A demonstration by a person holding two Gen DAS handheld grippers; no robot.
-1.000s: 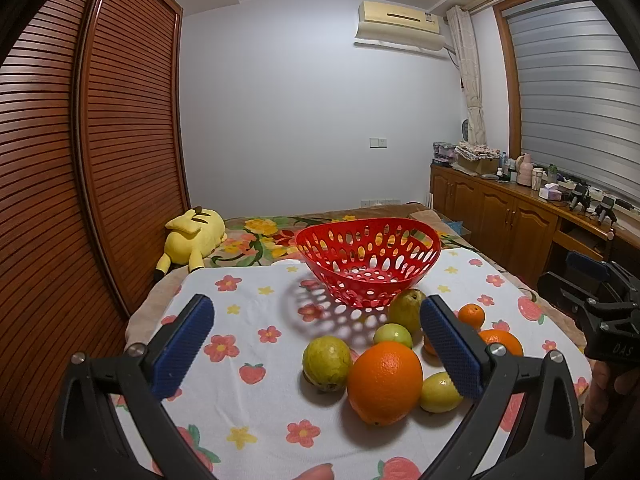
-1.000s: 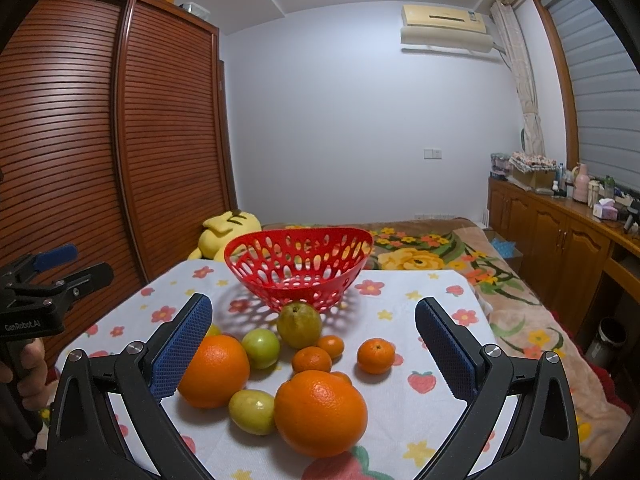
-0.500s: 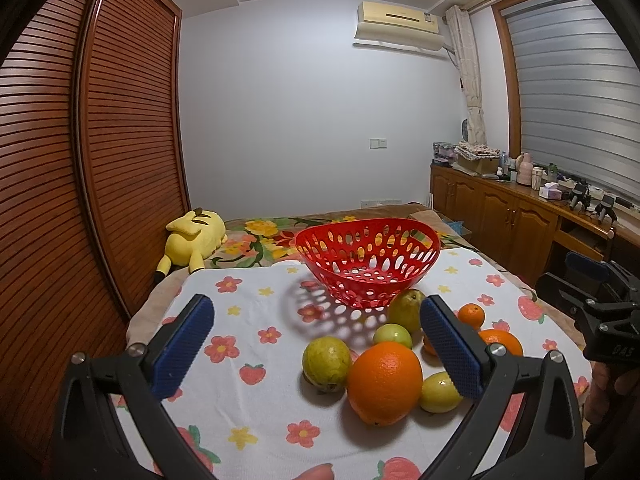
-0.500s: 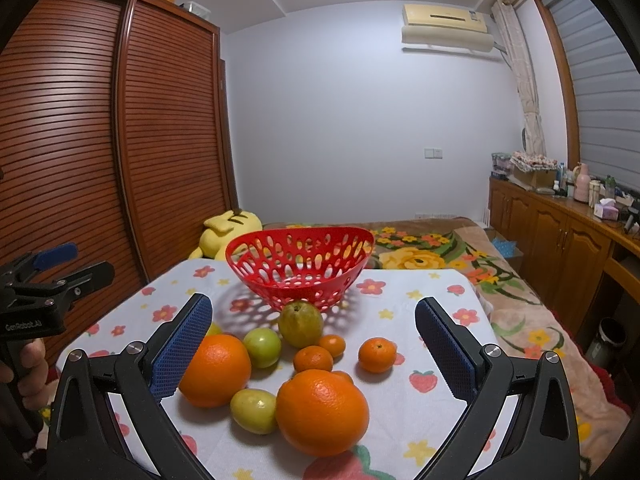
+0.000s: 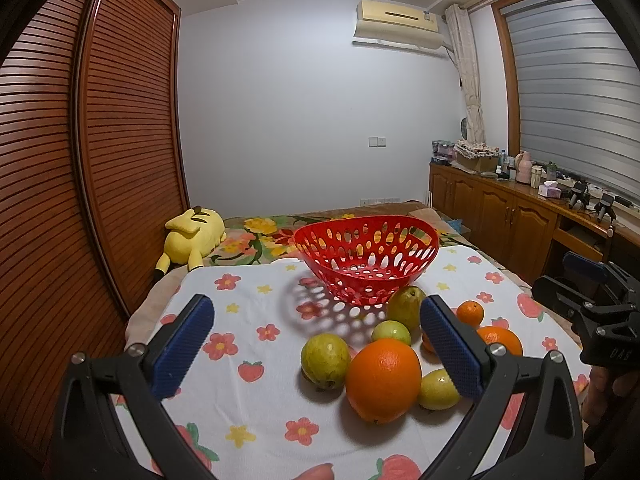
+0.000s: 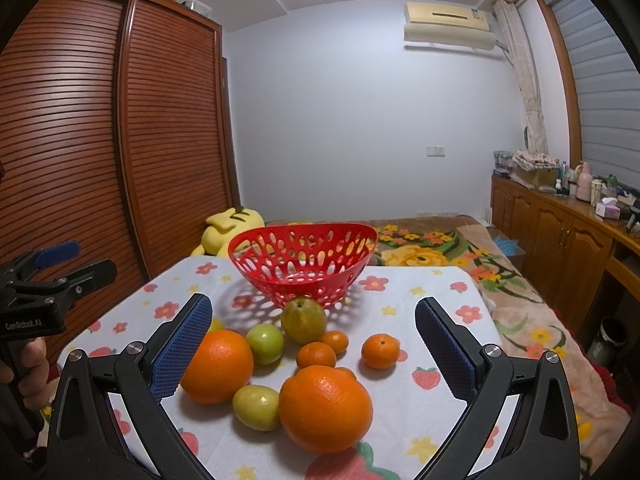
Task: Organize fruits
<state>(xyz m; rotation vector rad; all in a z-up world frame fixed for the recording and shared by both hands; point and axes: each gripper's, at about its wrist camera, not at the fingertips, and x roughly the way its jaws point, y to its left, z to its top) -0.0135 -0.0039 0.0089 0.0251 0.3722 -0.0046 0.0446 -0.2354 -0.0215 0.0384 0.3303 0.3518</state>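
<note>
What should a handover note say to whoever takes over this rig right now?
Left gripper: jaws open, holding nothing, hovering over the near fruit.
Right gripper: jaws open, holding nothing, also over the fruit pile.
Red basket: at the far side of the floral tablecloth, with no fruit visible inside.
Fruit, all loose on the cloth in front of the basket: two large oranges, small mandarins, green guavas, a pear.
Done: nothing placed yet.
Left: every fruit probably goes into the basket; the nearest large orange looks like the easiest first pick.
</note>
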